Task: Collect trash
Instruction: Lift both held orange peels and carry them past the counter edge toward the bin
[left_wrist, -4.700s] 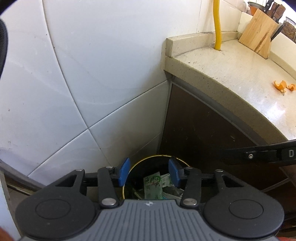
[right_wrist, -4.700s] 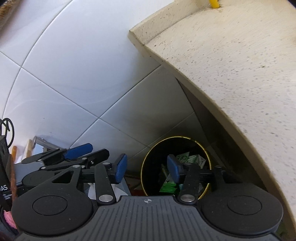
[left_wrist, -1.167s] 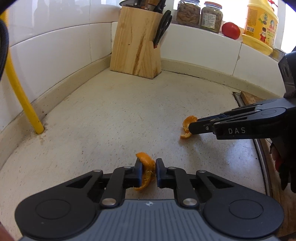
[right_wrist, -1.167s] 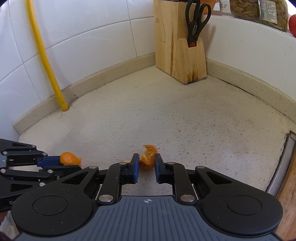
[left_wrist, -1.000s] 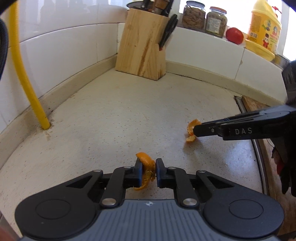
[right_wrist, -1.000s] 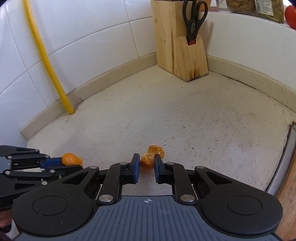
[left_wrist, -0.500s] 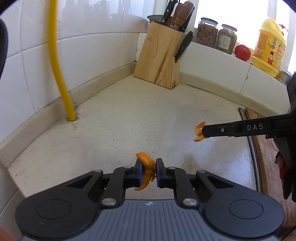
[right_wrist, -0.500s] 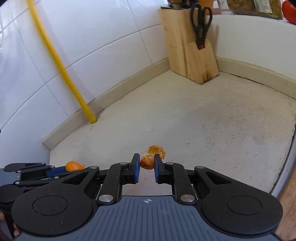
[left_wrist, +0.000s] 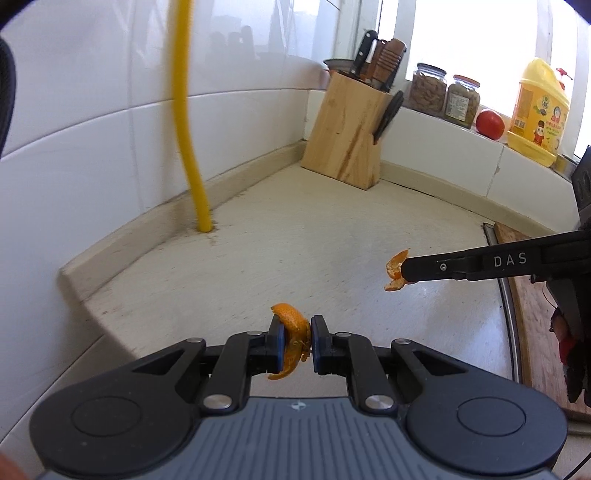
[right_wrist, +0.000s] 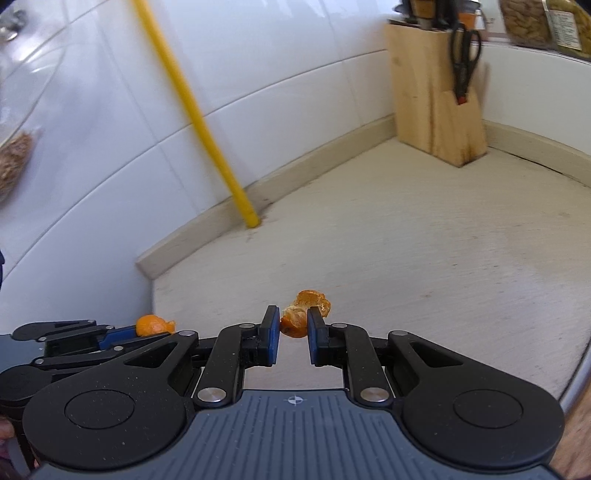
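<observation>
With my left tool (left_wrist: 294, 339) and right tool (right_wrist: 289, 329) each clamped on an orange peel (left_wrist: 291, 328), I should keep both squeezes steady past the desk's (left_wrist: 295, 236) left edge.

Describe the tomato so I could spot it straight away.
Look past the wooden knife block in the counter corner to the window ledge. The tomato sits between a glass jar and a yellow bottle: the only round red thing.

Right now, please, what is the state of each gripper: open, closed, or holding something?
Left gripper: closed on an orange peel piece.
Right gripper: closed on another orange peel piece.
</observation>
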